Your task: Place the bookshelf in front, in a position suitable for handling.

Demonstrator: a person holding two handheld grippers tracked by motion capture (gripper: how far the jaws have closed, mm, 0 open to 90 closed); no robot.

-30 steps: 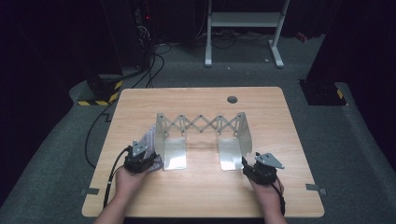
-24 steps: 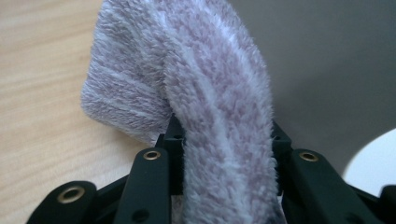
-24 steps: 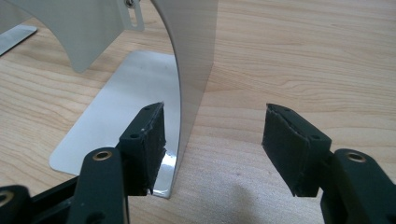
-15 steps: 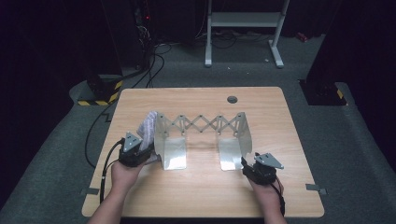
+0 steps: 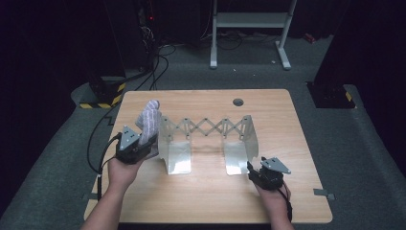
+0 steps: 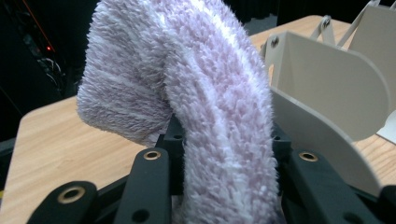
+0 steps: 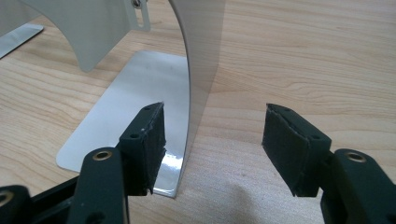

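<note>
Gripping a fuzzy lilac sock (image 5: 149,122) above the desk (image 5: 297,143), the left claw (image 5: 143,143) held it beside the metal folding rack (image 5: 206,129); the right claw (image 7: 212,140) gaped wide around the rack's end plate (image 7: 201,60), pads not pressing it.

Wooden table (image 5: 206,201) under metal rack (image 5: 207,139).

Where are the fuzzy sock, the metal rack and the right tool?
Fuzzy sock (image 6: 219,93), left gripper view, middle of its hanging length.
Metal rack (image 5: 206,127), high view, scissor lattice between the end plates.
Right tool (image 7: 212,149), right gripper view, midway between its tips.
</note>
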